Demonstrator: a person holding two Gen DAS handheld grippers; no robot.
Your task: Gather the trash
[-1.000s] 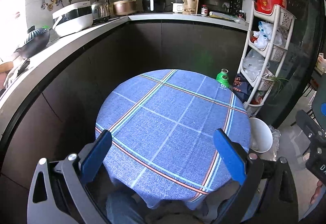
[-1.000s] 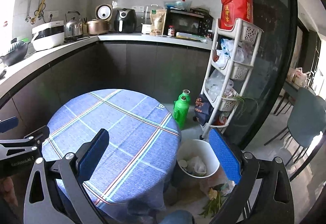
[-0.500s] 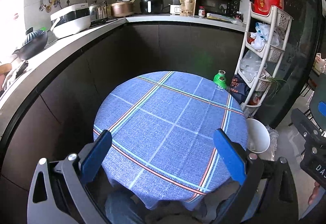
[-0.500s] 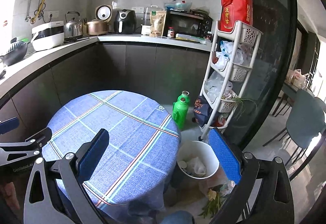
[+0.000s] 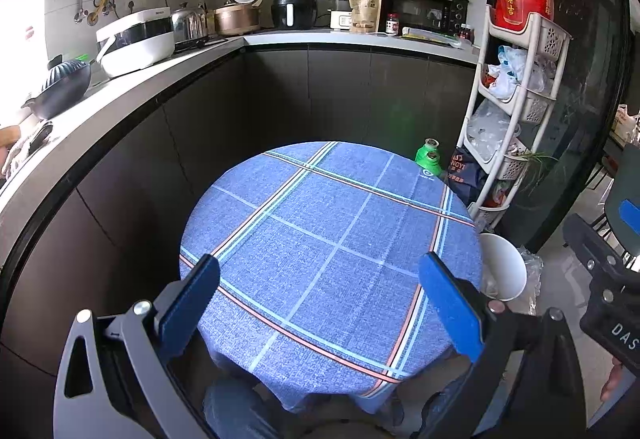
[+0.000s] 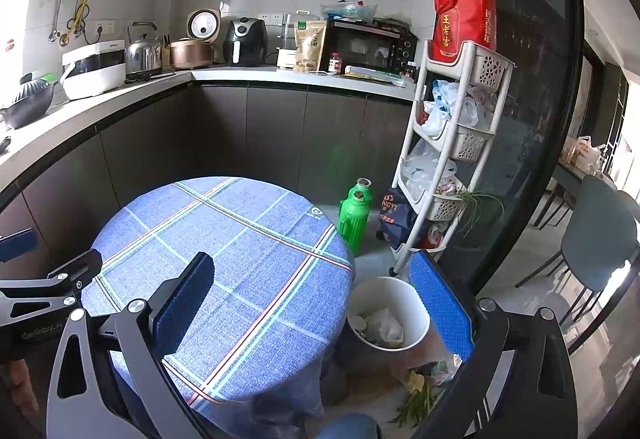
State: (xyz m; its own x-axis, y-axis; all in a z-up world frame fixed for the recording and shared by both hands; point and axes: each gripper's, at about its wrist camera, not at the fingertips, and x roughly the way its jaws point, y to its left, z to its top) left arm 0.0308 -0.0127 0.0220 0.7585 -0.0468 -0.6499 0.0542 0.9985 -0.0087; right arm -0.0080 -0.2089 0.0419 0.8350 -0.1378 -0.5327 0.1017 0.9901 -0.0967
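Both the left gripper and right gripper are hovering spread apart, holding nothing, over the bench; the bin is sitting beside its right edge.

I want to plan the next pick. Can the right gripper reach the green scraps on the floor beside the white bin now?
Probably yes. The right gripper is open and empty, and the green scraps lie uncovered on the floor in front of the white bin, clear of the table.
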